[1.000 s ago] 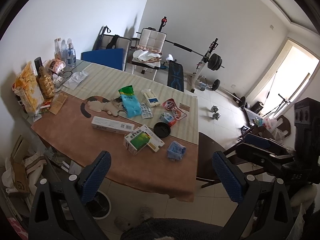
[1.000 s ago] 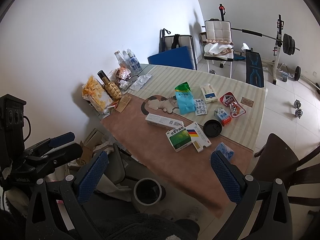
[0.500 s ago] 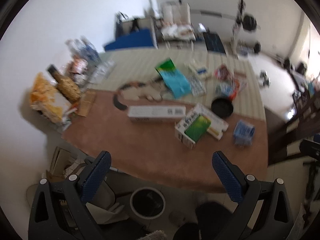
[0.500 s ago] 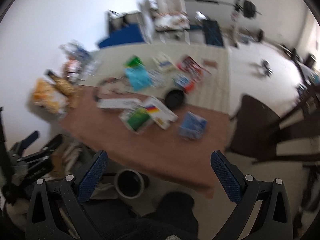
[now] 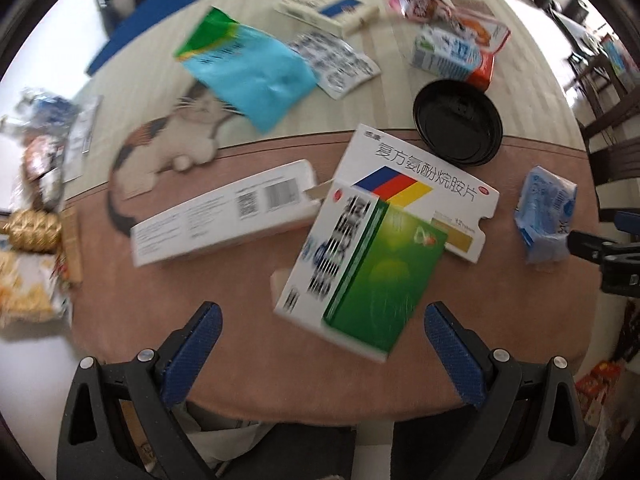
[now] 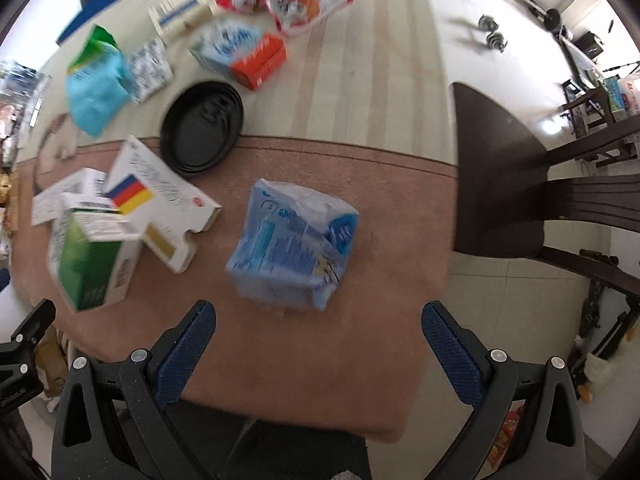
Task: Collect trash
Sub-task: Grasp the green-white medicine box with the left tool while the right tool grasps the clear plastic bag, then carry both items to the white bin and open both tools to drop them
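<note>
**Two open grippers, crowded litter: where a grab could slip**

We hold both tools released above the near edge of the table, nothing between the pads of either. Our left gripper points at the green box, which lies tilted across the white box with the colour stripes. Our right gripper faces the blue pack, which sits alone on the brown cloth, apart from the other litter.

The trash is all on the tabletop: the long box to the left, the black lid farther off, the teal bag and the carton at the far side.

We judge the main risks to be these. The green box rests on another box, so a closing pinch may catch both or tip the top one off. The blue pack looks soft and crinkly; squeezed off-centre it could fold and slide out. Both pieces lie near the table's near edge, so a nudge toward us could push them to the floor. Both views are blurred, so our aim may be less certain than it seems.
</note>
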